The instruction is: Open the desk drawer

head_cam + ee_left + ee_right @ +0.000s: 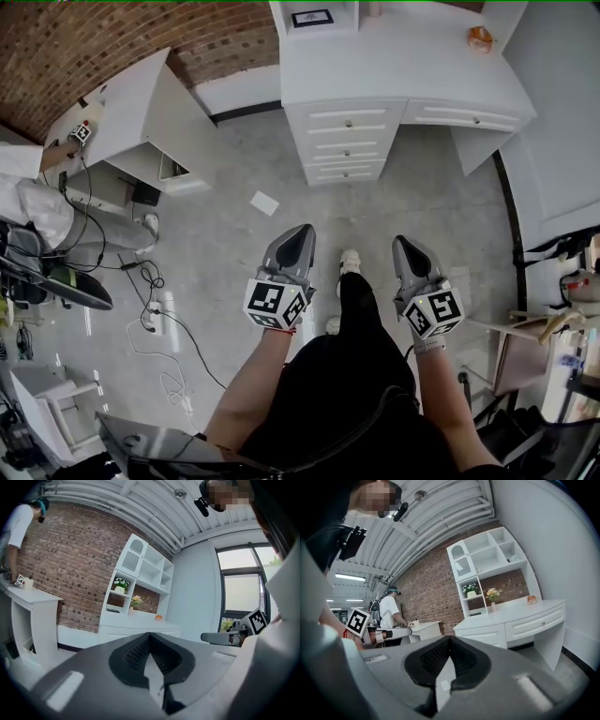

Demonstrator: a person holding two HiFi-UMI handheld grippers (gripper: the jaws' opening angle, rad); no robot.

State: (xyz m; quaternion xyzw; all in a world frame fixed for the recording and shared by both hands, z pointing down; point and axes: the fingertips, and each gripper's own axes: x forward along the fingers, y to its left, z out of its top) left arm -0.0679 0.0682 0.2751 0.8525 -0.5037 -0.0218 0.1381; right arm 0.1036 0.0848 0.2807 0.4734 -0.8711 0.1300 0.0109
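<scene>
- The left gripper (300, 232) has its jaws pressed together with nothing between them; its own view shows the two dark pads meeting at the tip.
- The right gripper (405, 242) is likewise fully closed and empty.
- Both are held out side by side over the floor (234, 244), well apart from the white desk (403, 66) and pointing toward its front.
- The task's thing sits in that front: a drawer stack (345, 142) under the desk's left part, and a wide drawer (466, 116) beside it over the kneehole. All look shut. I cannot tell which is meant.
- The step in hand is, I judge, the approach to the desk, with no contact yet.
- To do it well: close in squarely on the desk front, part the jaws before arriving, and line them up on a knob (348, 122), which looks small and round.
- Grip the knob behind its head, then pull straight out from the desk, level, so the drawer does not bind.
- An orange object (480, 37) lies on the desk top, near its back right corner, clear of the drawers.
- Writing: none can be read. The marker cubes (274, 304) carry only black-and-white square patterns.
</scene>
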